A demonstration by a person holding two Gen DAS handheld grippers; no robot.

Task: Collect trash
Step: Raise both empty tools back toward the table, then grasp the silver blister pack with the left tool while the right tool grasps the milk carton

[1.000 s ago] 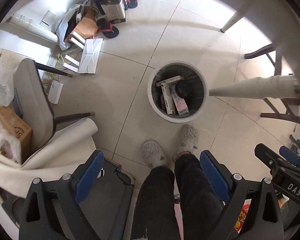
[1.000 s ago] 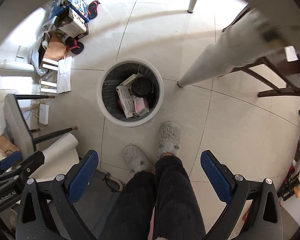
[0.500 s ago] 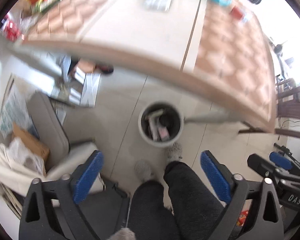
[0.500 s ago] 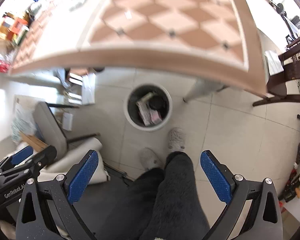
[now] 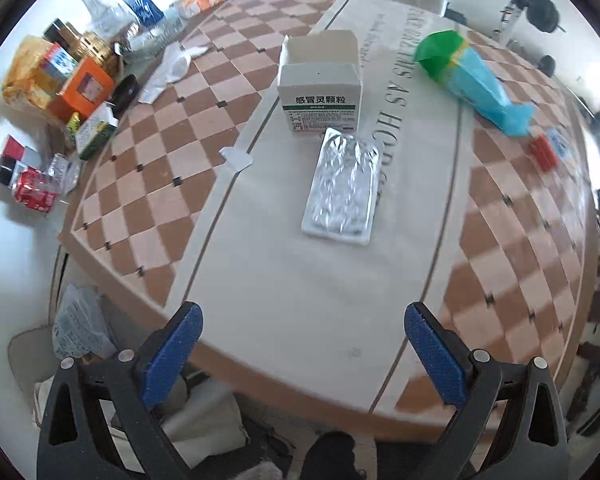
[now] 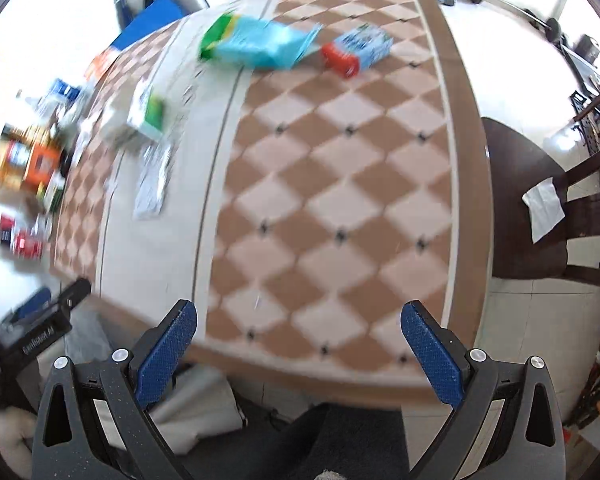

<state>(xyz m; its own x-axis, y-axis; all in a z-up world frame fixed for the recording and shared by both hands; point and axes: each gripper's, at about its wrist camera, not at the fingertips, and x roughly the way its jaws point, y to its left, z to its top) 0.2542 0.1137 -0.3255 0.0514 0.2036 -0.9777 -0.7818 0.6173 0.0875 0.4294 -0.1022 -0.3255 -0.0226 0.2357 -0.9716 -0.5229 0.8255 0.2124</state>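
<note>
both tools (image 5: 300, 352) (image 6: 298, 348) risen from bin to table | gaping, empty | foil pack (image 5: 342, 190) ahead

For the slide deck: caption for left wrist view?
Open left tongs above checkered table with medicine box and foil pack.

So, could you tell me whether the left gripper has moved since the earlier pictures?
Yes. The left gripper has risen from above the floor bin to over the table, where a foil pack lies ahead.
</note>
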